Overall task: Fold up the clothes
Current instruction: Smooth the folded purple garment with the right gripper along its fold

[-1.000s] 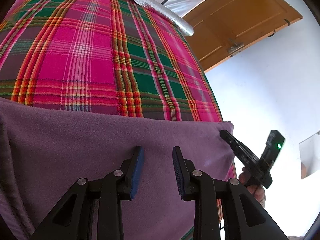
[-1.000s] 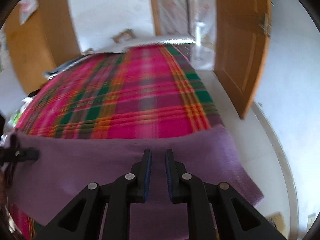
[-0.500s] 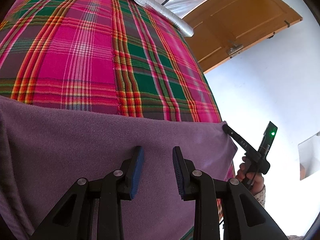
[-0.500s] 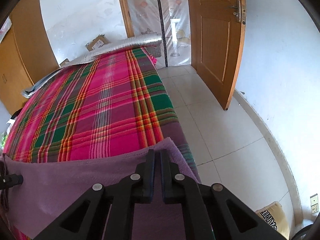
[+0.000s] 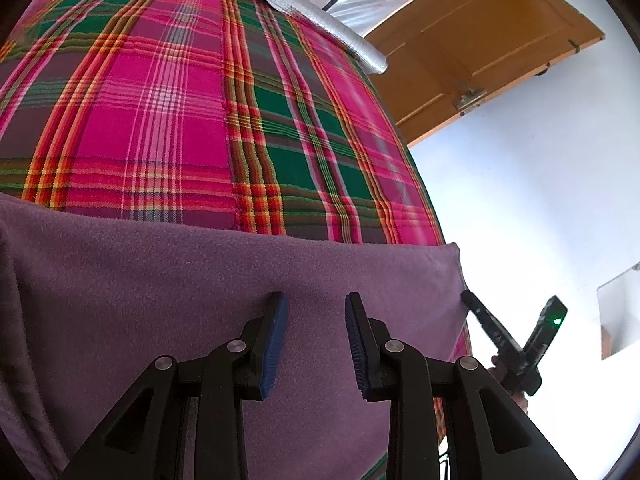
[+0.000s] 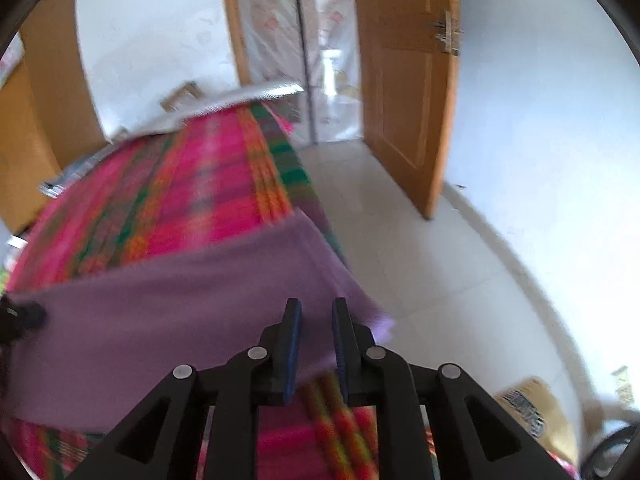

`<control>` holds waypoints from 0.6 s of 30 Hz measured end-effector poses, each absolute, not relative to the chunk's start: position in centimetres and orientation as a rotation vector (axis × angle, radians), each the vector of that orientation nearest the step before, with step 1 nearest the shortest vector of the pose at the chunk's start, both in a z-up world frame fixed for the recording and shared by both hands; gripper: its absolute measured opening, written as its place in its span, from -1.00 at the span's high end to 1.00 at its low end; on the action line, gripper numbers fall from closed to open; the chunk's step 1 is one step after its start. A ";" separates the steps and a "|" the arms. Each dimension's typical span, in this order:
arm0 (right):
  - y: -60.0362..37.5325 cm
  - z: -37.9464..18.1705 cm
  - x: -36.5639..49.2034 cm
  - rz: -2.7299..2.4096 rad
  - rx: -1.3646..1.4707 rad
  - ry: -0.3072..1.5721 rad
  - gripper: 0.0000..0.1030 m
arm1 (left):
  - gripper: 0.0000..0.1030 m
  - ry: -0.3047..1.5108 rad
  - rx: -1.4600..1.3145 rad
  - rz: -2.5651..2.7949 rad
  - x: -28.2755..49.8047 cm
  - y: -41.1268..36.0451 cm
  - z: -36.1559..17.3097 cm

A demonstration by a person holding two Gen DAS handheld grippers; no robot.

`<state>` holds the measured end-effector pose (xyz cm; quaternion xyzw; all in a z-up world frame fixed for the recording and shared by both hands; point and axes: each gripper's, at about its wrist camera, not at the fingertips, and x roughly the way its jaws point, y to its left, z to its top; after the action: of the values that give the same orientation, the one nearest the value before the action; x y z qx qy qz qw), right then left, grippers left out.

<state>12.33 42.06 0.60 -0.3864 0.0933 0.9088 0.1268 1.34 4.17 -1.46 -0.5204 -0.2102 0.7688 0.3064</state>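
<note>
In the left wrist view, a purple fleece garment [image 5: 168, 304] lay spread flat across the near end of a bed with a plaid cover [image 5: 160, 112]; the left tool [image 5: 316, 340] hovered above it, fingers apart, gripping nothing. In the blurred right wrist view, the right tool [image 6: 316, 340] sat with fingers apart, empty, over the fleece's right corner [image 6: 360, 304]. The cloth looked soft, light and limp, best pinched at corners or edges.

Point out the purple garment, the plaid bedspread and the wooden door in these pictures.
purple garment [image 5: 168, 280]: left wrist view, on its flat fleece middle.
plaid bedspread [image 5: 160, 120]: left wrist view, on a pink check.
wooden door [image 6: 404, 92]: right wrist view, on its panelled face.
</note>
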 end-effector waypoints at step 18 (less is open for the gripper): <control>47.1 -0.1 14.7 2.593 -1.053 0.724 0.25 | 0.40 -0.341 -1.384 2.040 1.8 8.4 0.0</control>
<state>14.71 47.09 -0.08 -0.3613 0.2485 0.8900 0.1250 1.84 8.39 0.01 -0.5269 -0.1297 0.7764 0.3205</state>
